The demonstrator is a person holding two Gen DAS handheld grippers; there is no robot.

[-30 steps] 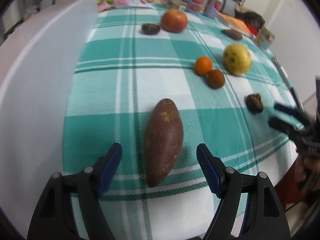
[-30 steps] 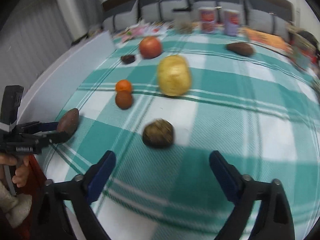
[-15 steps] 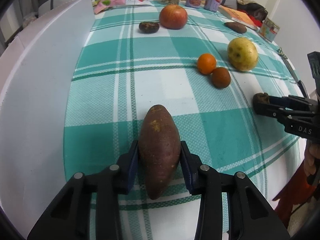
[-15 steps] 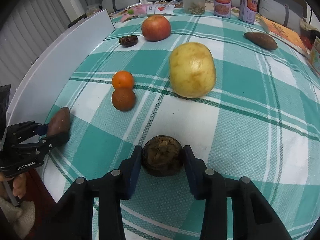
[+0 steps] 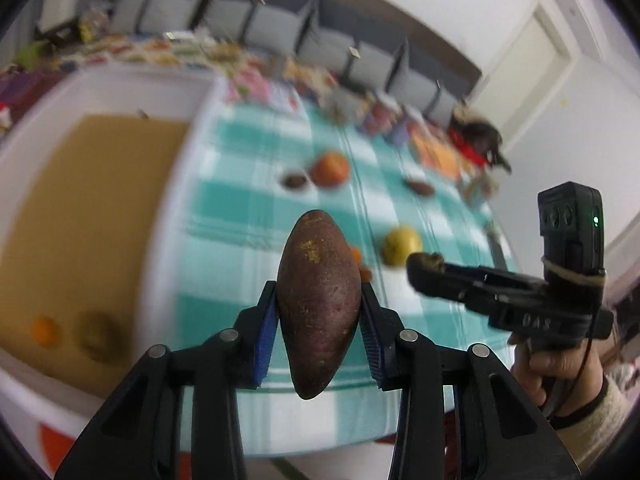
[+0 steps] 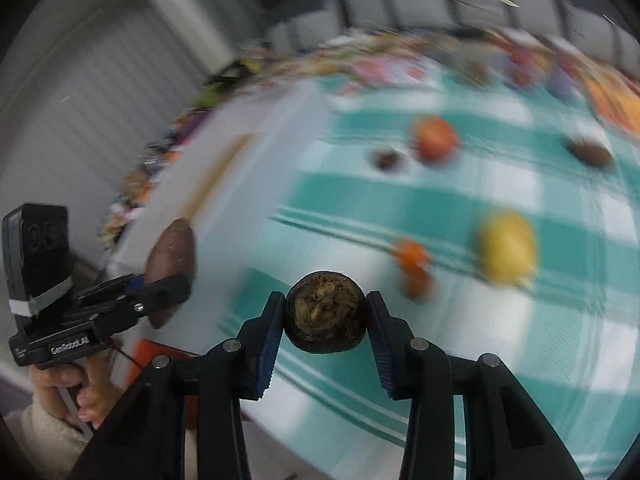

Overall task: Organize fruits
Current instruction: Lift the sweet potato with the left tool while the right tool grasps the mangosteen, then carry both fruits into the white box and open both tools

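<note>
left gripper (image 5: 319, 312): jaws clamped on sweet potato (image 5: 318, 300), up off the worktop (image 5: 248, 208)
right gripper (image 6: 325, 322): jaws clamped on brown fruit (image 6: 325, 318)

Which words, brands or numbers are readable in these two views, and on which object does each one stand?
"GenRobot.AI": on the body of the left tool, seen in the right wrist view.
"DAS": on the body of the right tool, seen in the left wrist view; partly hidden, so the reading is uncertain.
Printed cans at the far end of the table: too blurred to read.
</note>
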